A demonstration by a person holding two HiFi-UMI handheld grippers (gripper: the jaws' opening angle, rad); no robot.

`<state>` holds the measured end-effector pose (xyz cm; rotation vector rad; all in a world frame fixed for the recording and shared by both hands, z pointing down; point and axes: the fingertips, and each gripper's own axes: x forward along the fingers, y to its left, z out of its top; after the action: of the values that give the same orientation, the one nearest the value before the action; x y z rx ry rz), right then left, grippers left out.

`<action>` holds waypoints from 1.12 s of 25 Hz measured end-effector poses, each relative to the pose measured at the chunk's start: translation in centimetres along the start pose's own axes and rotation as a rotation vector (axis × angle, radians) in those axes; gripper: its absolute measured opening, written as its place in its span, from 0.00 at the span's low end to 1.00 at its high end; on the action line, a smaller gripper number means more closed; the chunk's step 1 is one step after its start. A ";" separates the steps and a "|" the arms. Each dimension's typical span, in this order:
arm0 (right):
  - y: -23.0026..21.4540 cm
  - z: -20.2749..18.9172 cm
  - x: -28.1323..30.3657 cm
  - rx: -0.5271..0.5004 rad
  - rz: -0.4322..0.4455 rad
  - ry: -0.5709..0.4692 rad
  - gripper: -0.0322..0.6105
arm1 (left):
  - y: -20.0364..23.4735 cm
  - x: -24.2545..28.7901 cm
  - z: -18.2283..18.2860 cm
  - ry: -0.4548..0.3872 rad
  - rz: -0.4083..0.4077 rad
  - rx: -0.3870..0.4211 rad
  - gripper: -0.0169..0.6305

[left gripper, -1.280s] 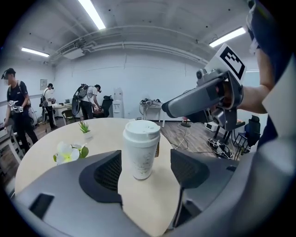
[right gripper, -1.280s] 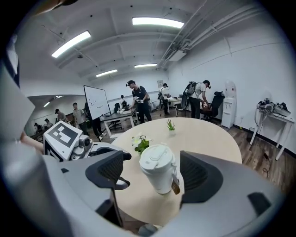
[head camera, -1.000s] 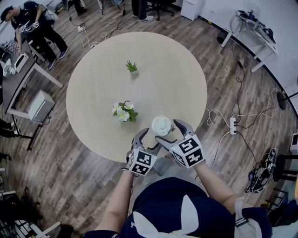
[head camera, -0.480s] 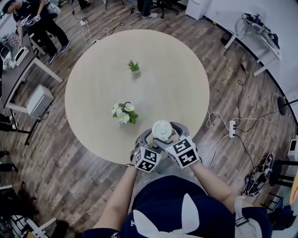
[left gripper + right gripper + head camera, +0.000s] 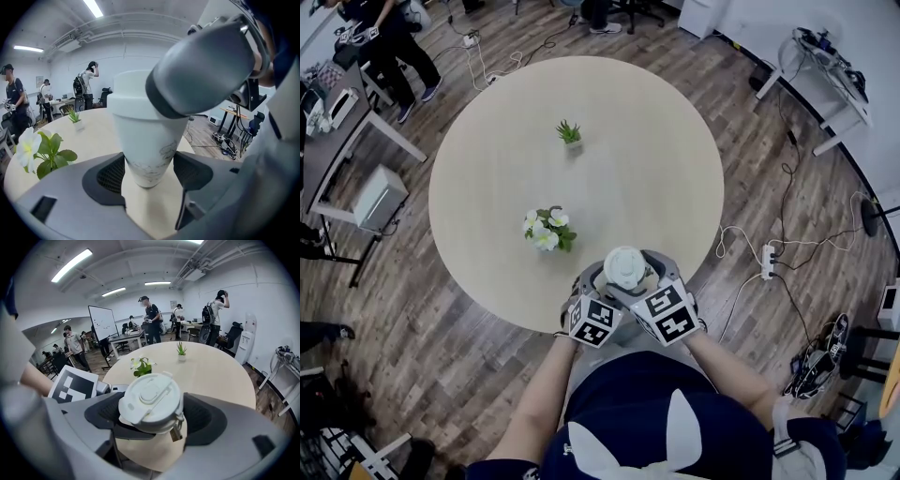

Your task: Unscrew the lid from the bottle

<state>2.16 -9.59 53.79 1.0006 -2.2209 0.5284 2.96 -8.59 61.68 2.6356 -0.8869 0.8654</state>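
Observation:
A white bottle (image 5: 625,265) with a white flip-top lid (image 5: 150,401) stands upright near the front edge of the round table (image 5: 487,187). In the left gripper view, my left gripper (image 5: 149,171) sits low around the bottle's tapered body (image 5: 145,136), and both pads touch its sides. My right gripper (image 5: 150,420) is higher, open, with the lid between its pads and a thin gap showing on the right side. In the head view the left gripper (image 5: 605,278) and the right gripper (image 5: 639,277) meet at the bottle.
A white-flowered plant (image 5: 547,228) stands just left of the bottle, and a small green plant (image 5: 569,132) sits further back. The table's front edge runs right under the grippers. People and desks are at the far left, and cables and a power strip (image 5: 766,255) lie on the floor to the right.
Both grippers have come down and in around the bottle: the left onto its lower body, the right from the right side to around the lid. The bottle has stayed put.

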 end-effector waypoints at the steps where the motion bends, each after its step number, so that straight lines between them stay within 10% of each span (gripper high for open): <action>1: 0.0 0.0 0.0 -0.011 0.009 0.005 0.69 | 0.0 0.0 0.0 0.002 -0.002 0.000 0.53; 11: 0.4 -0.3 -0.1 -0.221 0.214 0.075 0.69 | -0.1 0.1 0.0 -0.001 -0.004 -0.002 0.53; 21: 0.8 -1.2 -0.2 -0.654 0.523 0.304 0.69 | -0.2 0.2 -0.1 0.032 -0.005 -0.014 0.53; 28: 0.9 -1.4 -0.1 -0.879 0.569 0.438 0.69 | 0.2 0.0 -0.3 0.039 0.003 -0.024 0.53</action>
<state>2.03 -8.12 54.60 -0.1922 -1.9709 -0.0405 2.69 -8.59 61.92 2.5890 -0.8859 0.8981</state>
